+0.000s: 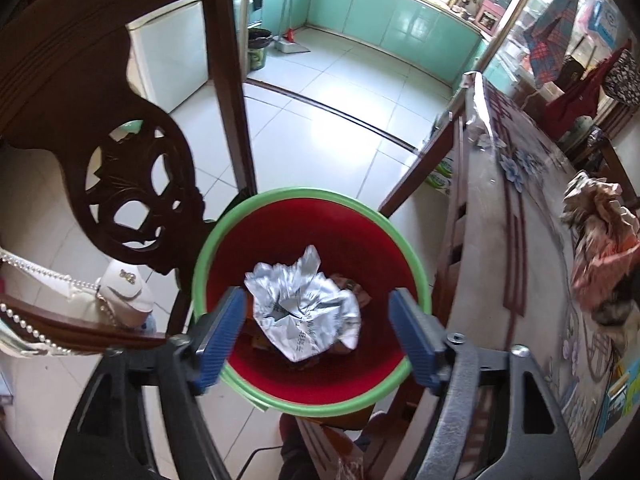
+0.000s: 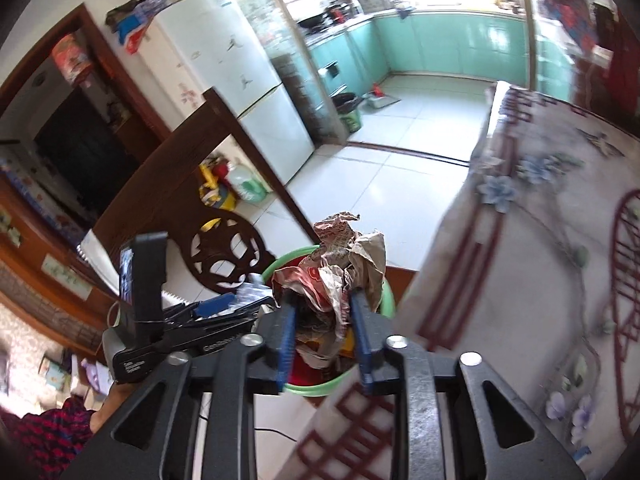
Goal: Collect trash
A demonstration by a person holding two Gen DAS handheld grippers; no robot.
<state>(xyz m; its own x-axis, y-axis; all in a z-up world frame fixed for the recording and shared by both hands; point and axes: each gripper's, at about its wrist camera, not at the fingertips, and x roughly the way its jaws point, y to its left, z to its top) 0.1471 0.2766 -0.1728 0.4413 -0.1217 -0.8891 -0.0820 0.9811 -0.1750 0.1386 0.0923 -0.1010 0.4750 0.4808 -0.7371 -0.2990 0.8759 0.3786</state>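
left gripper: left gripper [image 1: 316,336] hangs over the red plastic waste bin with the green rim [image 1: 416,264], pointing down into it. blue ribbed fingers [image 1: 224,332] spread wide, nothing between them.
in the bin: crumpled silvery-white foil wrapper [image 1: 304,304] lies loose in the bin, clear of both fingers. reads as already dropped.
right gripper: right gripper [image 2: 324,340] sits just above the same bin rim [image 2: 320,390], from the tabletop side. its fingers [image 2: 286,344] have a crumpled brown-and-red printed paper wad [image 2: 344,264] between them; it bulges up and out past the tips. pads look in contact with the paper, though the grip looks loose.
paper wad seen from left: paper wad [image 1: 596,248] shows at the right edge, beside the tabletop.
surroundings: tabletop under a floral plastic cloth [image 2: 540,240] to the right, dark carved wooden chair [image 1: 132,184] to the left, bin on the tiled floor between them.
handling: paper wad looks very light, soft, springy. will crush and deform, not break. no slip risk on ribbed pads, but it can cling or hang on a fold at release.
where to hold: pinch across the dense middle of the wad, not a loose flap, or it unfolds and drags.
stage: my read, one piece binned, second over the rim awaiting release.
risk: wad is bulky next to the opening, could catch the green rim and tip onto the floor.
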